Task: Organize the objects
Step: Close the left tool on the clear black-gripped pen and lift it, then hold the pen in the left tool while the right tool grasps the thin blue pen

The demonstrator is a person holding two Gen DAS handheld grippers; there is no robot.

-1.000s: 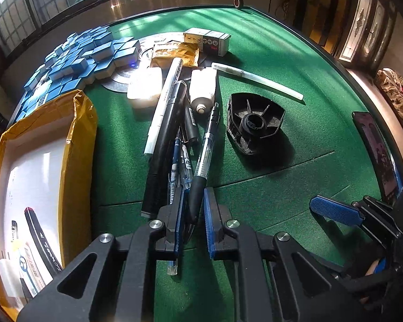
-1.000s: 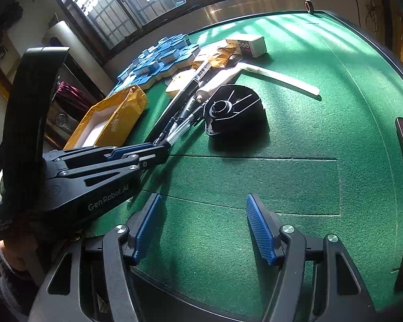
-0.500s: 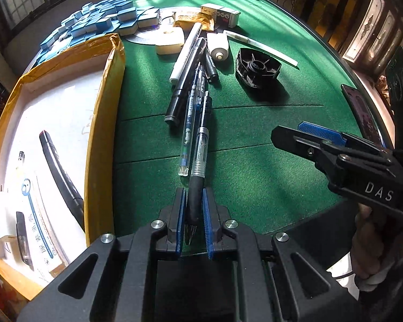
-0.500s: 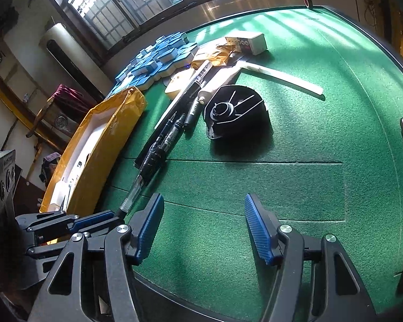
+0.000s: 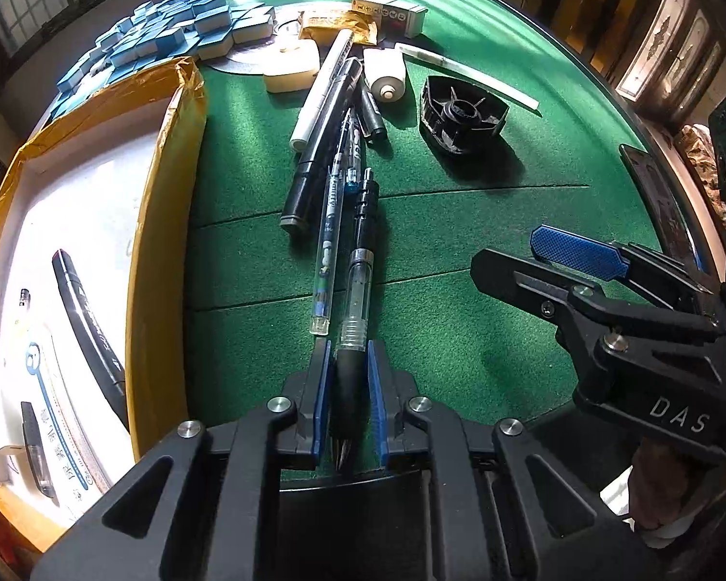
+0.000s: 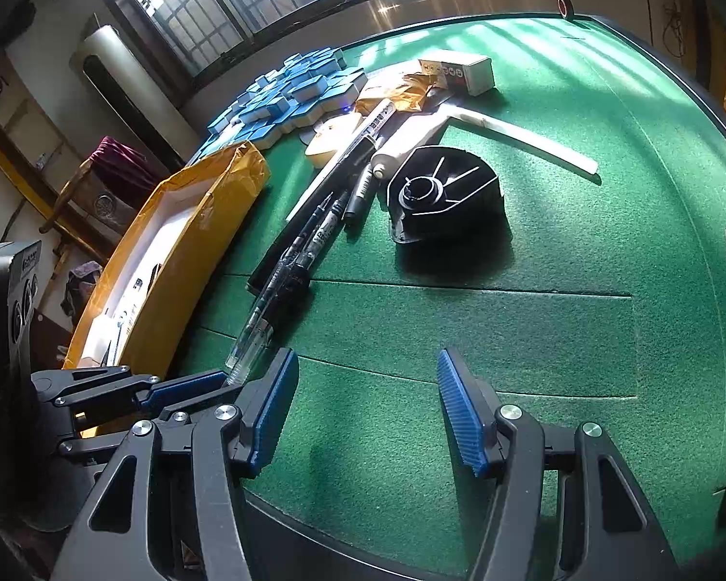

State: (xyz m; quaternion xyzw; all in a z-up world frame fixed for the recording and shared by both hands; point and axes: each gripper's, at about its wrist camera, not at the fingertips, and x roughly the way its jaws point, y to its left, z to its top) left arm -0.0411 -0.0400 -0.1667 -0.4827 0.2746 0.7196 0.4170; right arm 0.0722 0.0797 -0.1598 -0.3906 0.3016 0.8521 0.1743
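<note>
My left tongs [image 5: 346, 394] are clamped on the black rubber grip of a clear-barrelled pen [image 5: 355, 290], its barrel pointing away over the green felt table [image 5: 460, 339], just right of the yellow-taped cardboard box [image 5: 164, 242]. My right tongs [image 6: 363, 411] stand half open, ribbed blue pads holding nothing, further right of the box; beyond the pen lies a ribbed black plastic hub [image 5: 462, 114]

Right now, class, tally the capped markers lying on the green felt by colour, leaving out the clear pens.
White: 1, the white marker
Black: 2, the long marker and the short marker
Total: 3
</note>
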